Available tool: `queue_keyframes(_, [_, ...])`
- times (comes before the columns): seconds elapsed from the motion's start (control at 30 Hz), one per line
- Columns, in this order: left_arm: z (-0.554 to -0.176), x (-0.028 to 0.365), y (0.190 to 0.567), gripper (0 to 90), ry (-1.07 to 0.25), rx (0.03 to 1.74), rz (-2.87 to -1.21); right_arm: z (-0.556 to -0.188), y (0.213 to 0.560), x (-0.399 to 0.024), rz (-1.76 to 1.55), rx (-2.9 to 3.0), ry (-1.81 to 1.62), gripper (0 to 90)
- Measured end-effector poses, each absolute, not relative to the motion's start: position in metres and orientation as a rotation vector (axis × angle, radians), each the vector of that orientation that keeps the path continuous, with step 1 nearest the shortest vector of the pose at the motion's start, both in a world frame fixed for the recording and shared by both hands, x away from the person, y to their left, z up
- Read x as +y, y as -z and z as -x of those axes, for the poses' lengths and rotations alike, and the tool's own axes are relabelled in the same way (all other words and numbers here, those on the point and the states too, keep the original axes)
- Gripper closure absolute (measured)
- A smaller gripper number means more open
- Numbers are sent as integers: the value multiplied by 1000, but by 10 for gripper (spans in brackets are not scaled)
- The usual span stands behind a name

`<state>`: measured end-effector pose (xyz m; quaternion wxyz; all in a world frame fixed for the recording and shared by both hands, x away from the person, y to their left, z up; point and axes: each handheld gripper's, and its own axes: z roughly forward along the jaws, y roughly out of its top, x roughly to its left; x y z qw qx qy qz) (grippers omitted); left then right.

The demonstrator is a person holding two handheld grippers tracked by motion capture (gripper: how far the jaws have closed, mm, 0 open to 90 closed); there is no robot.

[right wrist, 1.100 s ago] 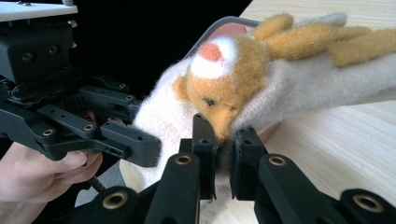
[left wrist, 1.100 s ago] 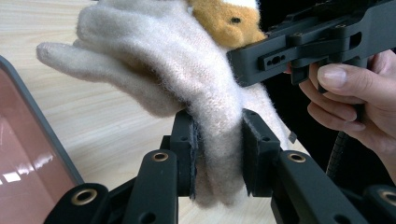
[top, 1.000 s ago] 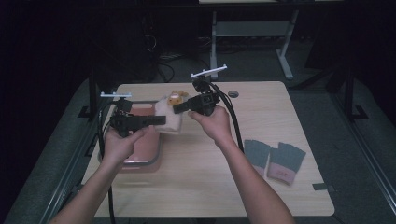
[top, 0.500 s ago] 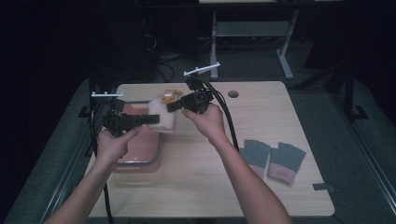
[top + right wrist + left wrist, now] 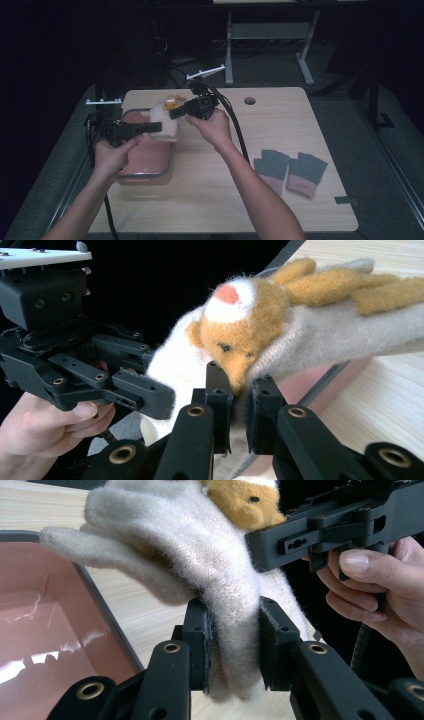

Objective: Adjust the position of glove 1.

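Glove held up between both my grippers, over the tray's far end.

I have the left gripper pinching its cream cuff and the right gripper pinching the fabric under the bear face; two grey gloves lie well apart on the table.

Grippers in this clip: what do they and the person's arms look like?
Both are black, pistol-shaped tools. The left tongs and right tongs have flat dark pads and brass-ringed pivots. Each carries a pale plate on top and trails a thick black cable. The forearms are bare, with no sleeves or gloves worn.
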<state>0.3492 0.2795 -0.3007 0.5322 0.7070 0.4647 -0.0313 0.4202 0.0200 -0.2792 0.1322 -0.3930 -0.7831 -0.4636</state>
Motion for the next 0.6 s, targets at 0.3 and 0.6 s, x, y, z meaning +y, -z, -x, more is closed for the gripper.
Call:
queue_keyframes(0.3, [-347,292,301,696,66,1117,-1675,-422,278,34,1117,-2276,1341,824])
queue_keyframes(0.6, [-346,307,305,696,54,1151,-1669,-427,285,51,1100,-2267,1322,825])
